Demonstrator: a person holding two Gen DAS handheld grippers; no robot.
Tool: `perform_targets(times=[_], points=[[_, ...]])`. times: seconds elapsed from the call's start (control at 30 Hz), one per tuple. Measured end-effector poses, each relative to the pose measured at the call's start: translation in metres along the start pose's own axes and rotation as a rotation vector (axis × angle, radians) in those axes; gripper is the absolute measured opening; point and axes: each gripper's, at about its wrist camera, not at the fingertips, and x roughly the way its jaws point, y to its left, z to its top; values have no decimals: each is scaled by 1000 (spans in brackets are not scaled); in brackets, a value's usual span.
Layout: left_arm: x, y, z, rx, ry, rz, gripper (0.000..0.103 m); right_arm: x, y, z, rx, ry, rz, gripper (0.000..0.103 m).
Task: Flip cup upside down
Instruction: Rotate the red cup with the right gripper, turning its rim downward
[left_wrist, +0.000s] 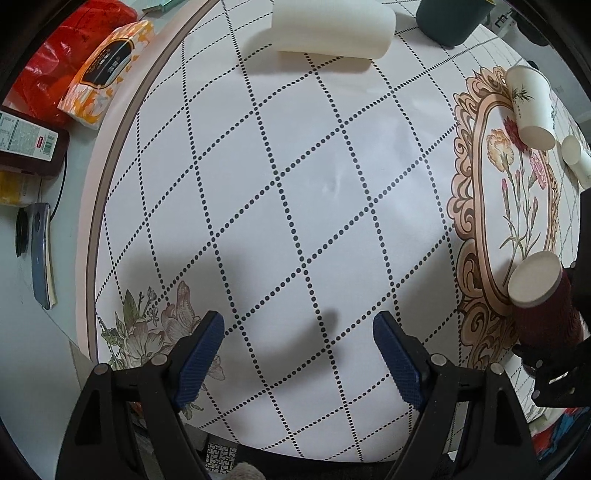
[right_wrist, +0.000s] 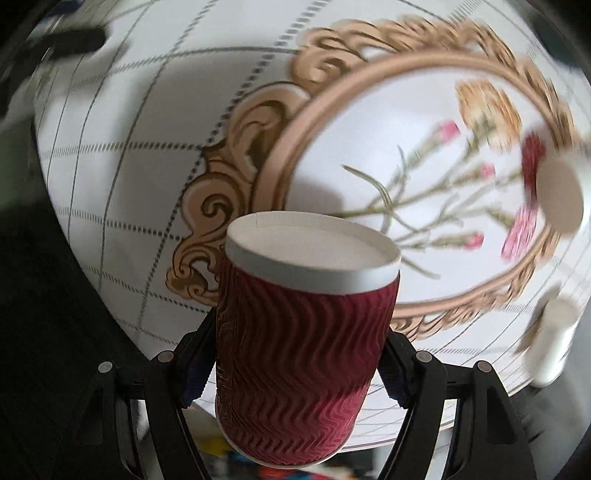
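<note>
A dark red ribbed paper cup (right_wrist: 303, 354) is clamped between the fingers of my right gripper (right_wrist: 295, 373), its white flat base pointing away from the camera, held above the table. In the left wrist view the same cup (left_wrist: 543, 299) shows at the right edge, base up, held by the black right gripper (left_wrist: 554, 365). My left gripper (left_wrist: 298, 354) is open and empty, its blue pads (left_wrist: 199, 362) wide apart over the tablecloth.
A round table (left_wrist: 295, 184) has a white cloth with dotted diamonds and a floral frame (left_wrist: 517, 206). White paper cups (left_wrist: 530, 107) lie at the right. A white foam roll (left_wrist: 332, 29) and a dark green mug (left_wrist: 450, 18) stand far back. A tissue pack (left_wrist: 107, 70) lies left.
</note>
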Motion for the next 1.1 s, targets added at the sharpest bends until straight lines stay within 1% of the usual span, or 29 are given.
perform_targets(times=[0.13, 0.23, 0.33, 0.4, 0.53, 0.57, 0.63, 0.67, 0.7, 0.73, 0.87, 0.97, 1.0, 1.1], points=[[-2, -7, -1, 8, -1, 0, 82, 1, -26, -3, 170, -18, 78, 77], [-2, -10, -2, 13, 1, 0, 82, 2, -40, -6, 270, -32, 123, 77], [2, -6, -1, 18, 3, -1, 82, 3, -52, -5, 348, -30, 160, 77], [1, -9, -1, 22, 5, -1, 82, 7, -69, -9, 383, -29, 177, 77], [0, -12, -1, 29, 4, -2, 82, 11, -82, -18, 435, -34, 199, 78], [-2, -14, 0, 31, 5, -2, 82, 12, -92, -29, 443, -34, 204, 78], [-3, -18, 2, 33, 3, -1, 82, 13, -101, -32, 473, -34, 223, 78], [-4, -19, 2, 35, 3, -1, 82, 7, -115, -30, 481, -32, 228, 78], [-1, -20, 0, 35, 2, -1, 82, 8, -119, -31, 486, -32, 229, 78], [-2, -20, 0, 35, 2, -2, 82, 8, -124, -26, 488, -31, 228, 78], [-2, -20, 1, 36, 3, -1, 82, 9, -126, -27, 499, -23, 230, 78], [-2, -20, 1, 37, 4, 0, 82, 5, -130, -23, 520, -8, 252, 79], [-2, -20, 1, 37, 4, 0, 82, 1, -115, -29, 525, -2, 249, 79], [-4, -21, 1, 40, 0, 0, 82, -1, -128, -29, 538, 6, 265, 80]])
